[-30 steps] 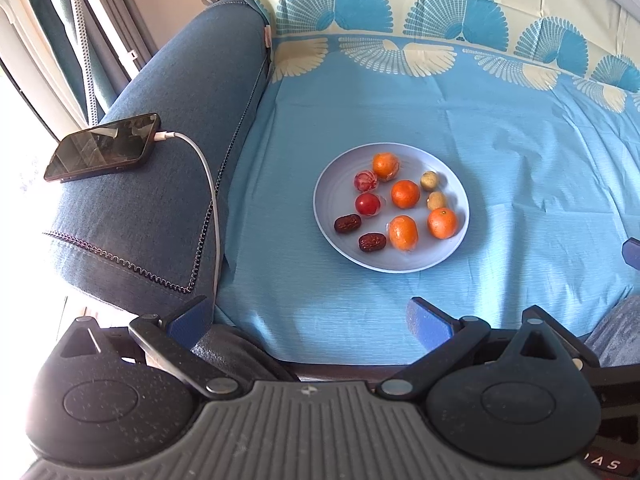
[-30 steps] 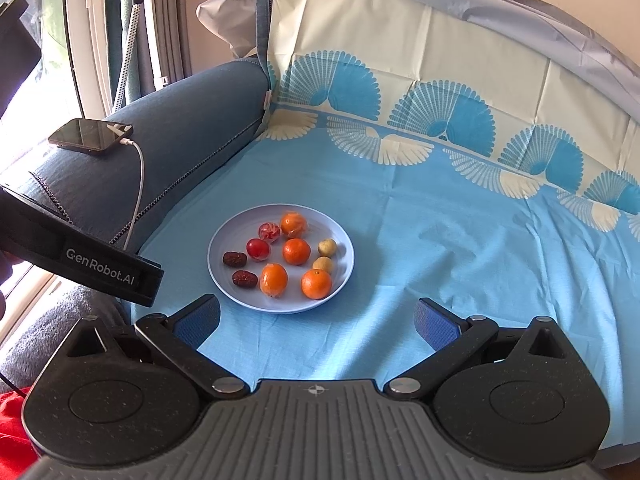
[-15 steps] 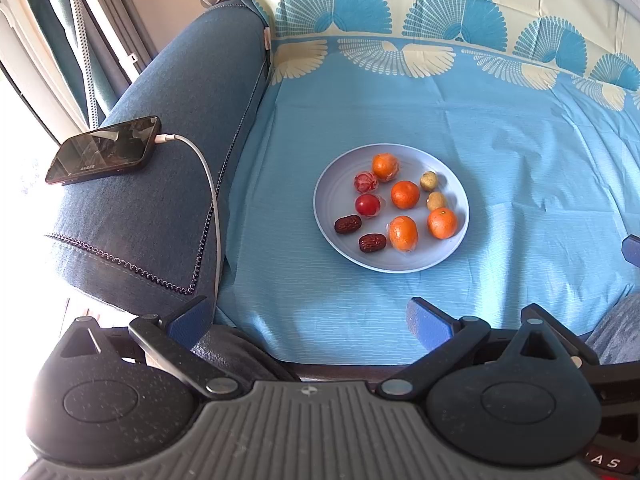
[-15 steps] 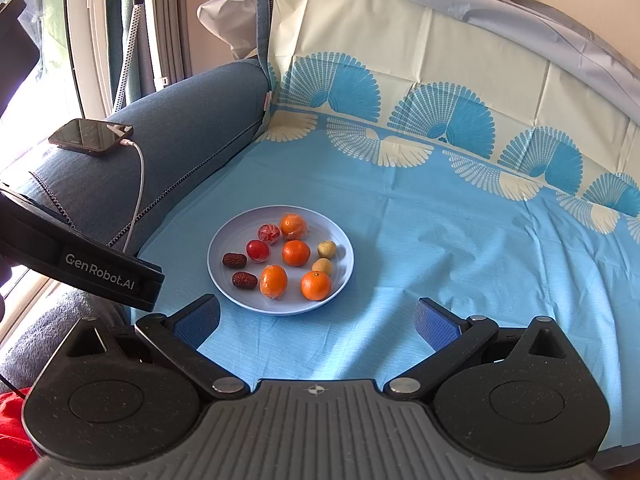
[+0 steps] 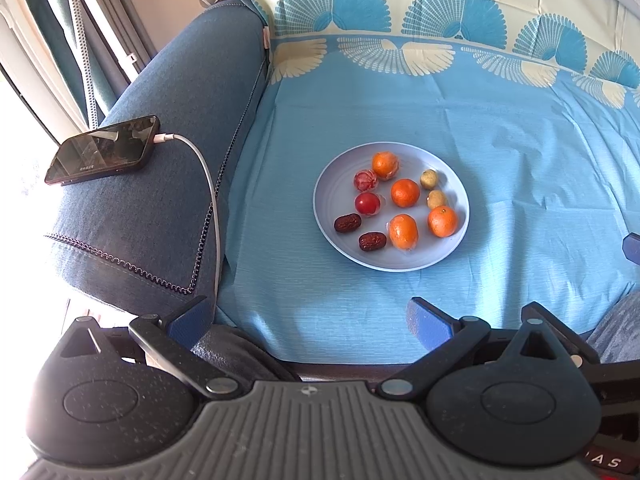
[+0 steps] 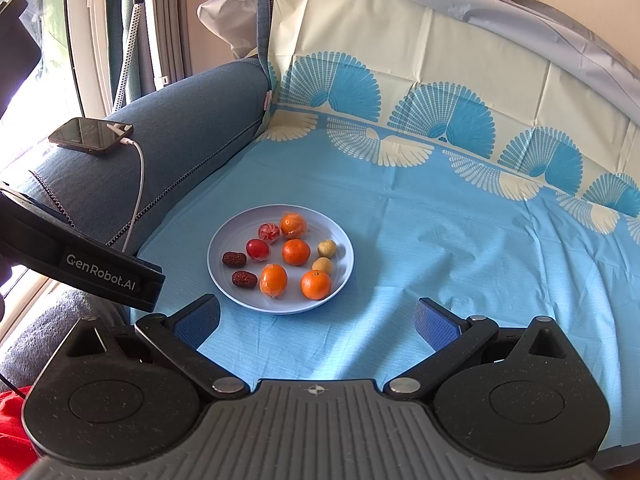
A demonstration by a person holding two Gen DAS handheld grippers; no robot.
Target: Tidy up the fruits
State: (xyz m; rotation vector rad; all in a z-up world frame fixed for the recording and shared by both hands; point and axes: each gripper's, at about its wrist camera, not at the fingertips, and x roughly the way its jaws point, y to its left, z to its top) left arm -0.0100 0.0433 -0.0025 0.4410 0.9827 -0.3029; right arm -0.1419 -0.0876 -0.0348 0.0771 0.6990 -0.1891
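A pale blue plate [image 5: 332, 224] [image 6: 340, 240] lies on the blue cloth. On it are several oranges [image 5: 405, 192] [image 6: 296, 251], two red round fruits [image 5: 367, 203] [image 6: 257, 249], two dark dates [image 5: 347, 223] [image 6: 234, 259] and two small yellowish fruits [image 5: 429, 178] [image 6: 326, 247]. My left gripper [image 5: 308, 318] is open and empty, hovering near the cloth's front edge, short of the plate. My right gripper [image 6: 316, 320] is open and empty, just in front of the plate. The left gripper's body [image 6: 100, 272] shows at the left of the right wrist view.
A blue sofa armrest [image 5: 160, 160] [image 6: 192, 120] rises left of the cloth, with a phone [image 5: 102, 150] [image 6: 90, 135] on a white charging cable [image 5: 208, 188]. The sofa back with fan-patterned cloth [image 6: 400, 80] stands behind. A window is at far left.
Both views have shifted only slightly; the plate and fruits have not moved, and both grippers stay open.
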